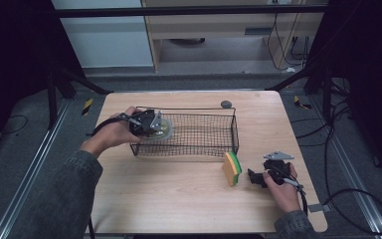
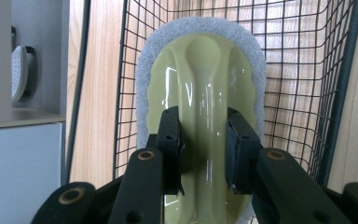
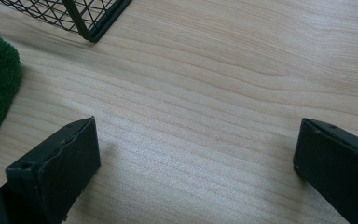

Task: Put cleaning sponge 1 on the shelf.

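A: Scrubber (image 2: 205, 93) is clamped by its glossy handle ridge in L gripper (image 2: 204, 149), held over wire basket (image 1: 199, 149), left end.

B: Slick ridge — could be slipped, dropped outside. R gripper (image 3: 196, 163) is spread wide, empty, on surface (image 3: 223, 84).

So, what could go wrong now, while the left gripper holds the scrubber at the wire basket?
The left gripper pinches only the glossy, narrow handle of the handled scrubber; it might slip or twist. The scrubber hangs at the left end of the wire basket, so its foam edge may catch on the mesh. The yellow-green sponge stands on edge near the open right gripper and could topple.
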Available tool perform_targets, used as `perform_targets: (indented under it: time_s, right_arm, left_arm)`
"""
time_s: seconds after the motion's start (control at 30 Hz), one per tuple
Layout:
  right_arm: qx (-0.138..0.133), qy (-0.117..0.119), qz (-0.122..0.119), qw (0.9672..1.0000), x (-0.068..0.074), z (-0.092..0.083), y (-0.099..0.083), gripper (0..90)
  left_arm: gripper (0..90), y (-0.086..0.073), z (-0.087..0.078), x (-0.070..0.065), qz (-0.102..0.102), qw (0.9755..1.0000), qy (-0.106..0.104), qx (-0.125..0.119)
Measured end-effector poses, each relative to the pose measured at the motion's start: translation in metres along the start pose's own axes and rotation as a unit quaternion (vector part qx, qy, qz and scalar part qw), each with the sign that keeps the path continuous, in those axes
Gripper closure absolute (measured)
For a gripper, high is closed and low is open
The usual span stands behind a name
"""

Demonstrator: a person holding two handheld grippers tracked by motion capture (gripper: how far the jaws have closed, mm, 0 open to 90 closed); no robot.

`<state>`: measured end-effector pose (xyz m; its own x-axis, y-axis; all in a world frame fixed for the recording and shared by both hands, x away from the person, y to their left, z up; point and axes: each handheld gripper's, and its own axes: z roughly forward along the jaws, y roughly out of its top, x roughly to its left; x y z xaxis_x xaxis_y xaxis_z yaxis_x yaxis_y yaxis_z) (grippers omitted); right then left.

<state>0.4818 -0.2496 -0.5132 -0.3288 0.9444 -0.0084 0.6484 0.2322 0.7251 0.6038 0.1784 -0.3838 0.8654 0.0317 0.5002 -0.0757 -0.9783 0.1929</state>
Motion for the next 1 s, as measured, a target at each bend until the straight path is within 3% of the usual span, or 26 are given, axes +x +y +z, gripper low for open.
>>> perform_targets:
  time_s: [1.0]
  right_arm:
    - [0.000, 0.000, 0.000, 1.0000, 0.000, 0.000, 0.000, 0.7]
  left_arm:
    - [70.3, -0.004, 0.029, -0.004, -0.021, 0.9991, -0.032, 0.018]
